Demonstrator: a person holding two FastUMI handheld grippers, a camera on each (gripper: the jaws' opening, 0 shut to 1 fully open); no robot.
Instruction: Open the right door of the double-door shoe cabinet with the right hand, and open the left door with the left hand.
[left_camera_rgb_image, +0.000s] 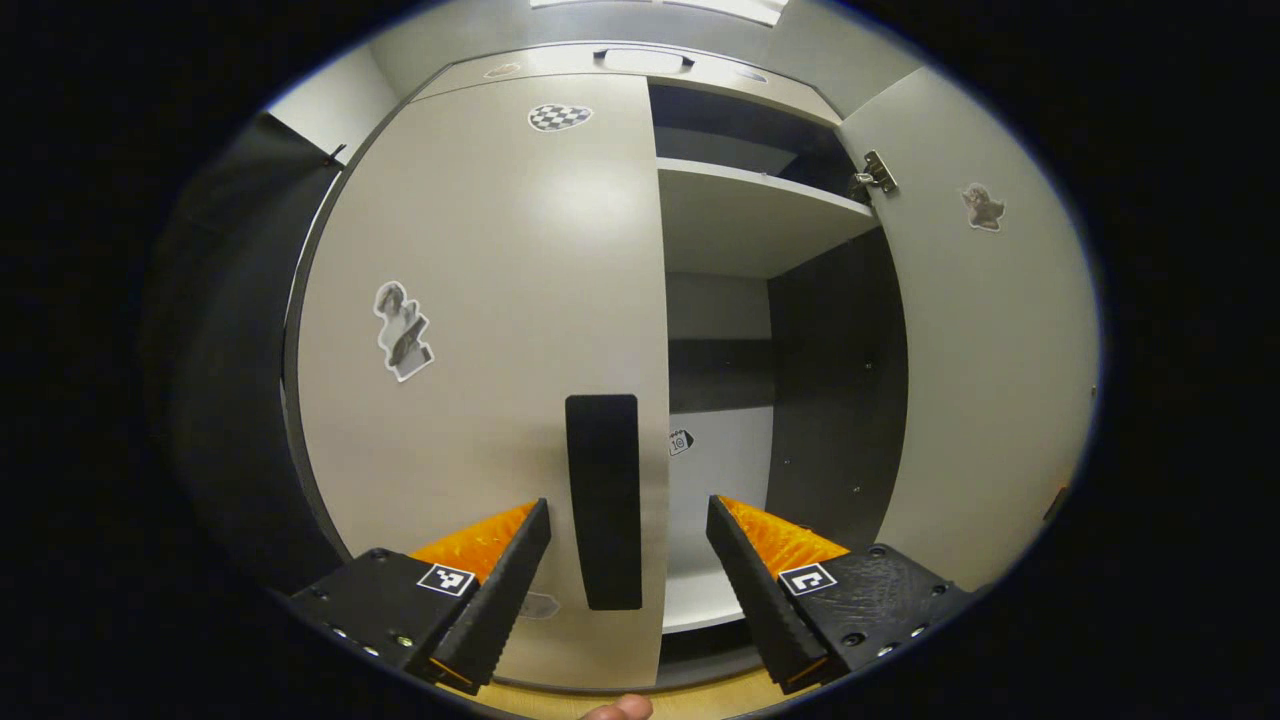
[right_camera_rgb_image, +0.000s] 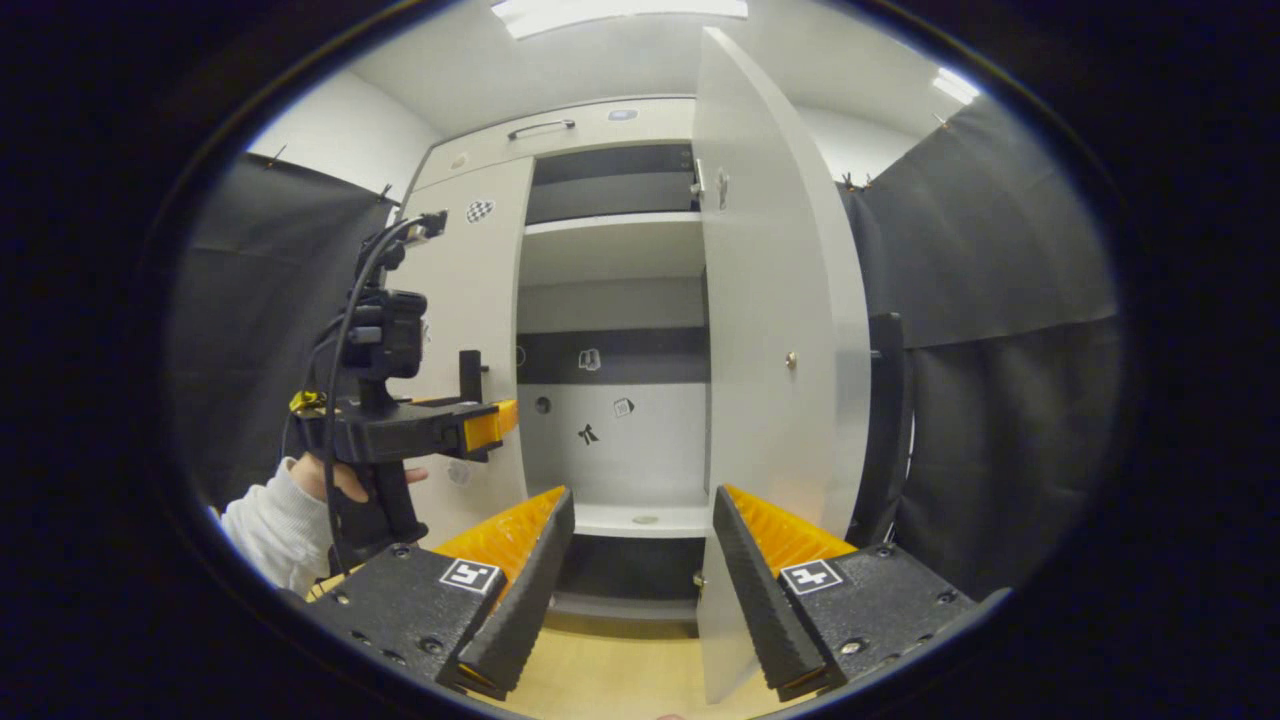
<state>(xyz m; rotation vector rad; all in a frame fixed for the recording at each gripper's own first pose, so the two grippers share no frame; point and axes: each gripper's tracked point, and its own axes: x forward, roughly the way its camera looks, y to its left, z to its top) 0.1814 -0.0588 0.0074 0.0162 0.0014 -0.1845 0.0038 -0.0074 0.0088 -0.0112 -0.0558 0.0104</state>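
The shoe cabinet had two doors: a left door, closed, and a right door, swung open. Each door carried one dark vertical handle, making two. Two grippers were in use, the left gripper and the right gripper, each with two fingers. Three stickers were counted on the left door's front. Three small stickers sat on the cabinet's back panel. One hinge was visible.
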